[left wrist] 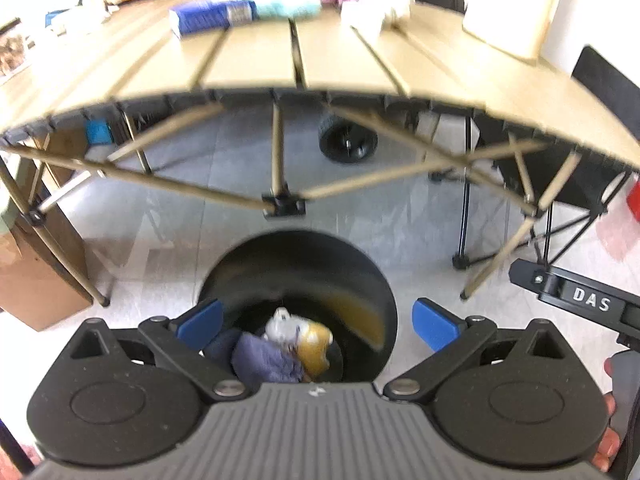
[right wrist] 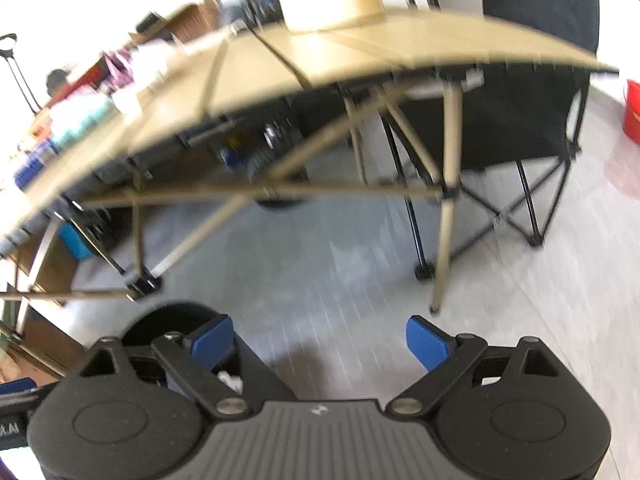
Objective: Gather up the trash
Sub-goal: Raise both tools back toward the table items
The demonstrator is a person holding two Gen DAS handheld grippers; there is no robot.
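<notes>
A black round trash bin (left wrist: 304,264) stands on the floor in front of the folding table. Inside it lie a purple cloth-like piece (left wrist: 264,360), a white crumpled piece (left wrist: 284,328) and a yellow-brown wrapper (left wrist: 316,344). My left gripper (left wrist: 318,326) is open and empty, right above the bin's mouth. My right gripper (right wrist: 320,342) is open and empty over the bare floor, to the right of the bin (right wrist: 168,320), whose rim shows behind the left finger. On the table lie a blue packet (left wrist: 212,16), a pale green packet (left wrist: 288,4) and white crumpled paper (left wrist: 380,4).
The tan slatted folding table (left wrist: 256,60) spans the view, its crossed legs (left wrist: 276,168) just beyond the bin. A black folding chair (right wrist: 532,92) stands at the right. A cardboard box (left wrist: 36,280) stands left. A black wheel (left wrist: 348,140) is under the table. A red bucket (right wrist: 632,112) stands far right.
</notes>
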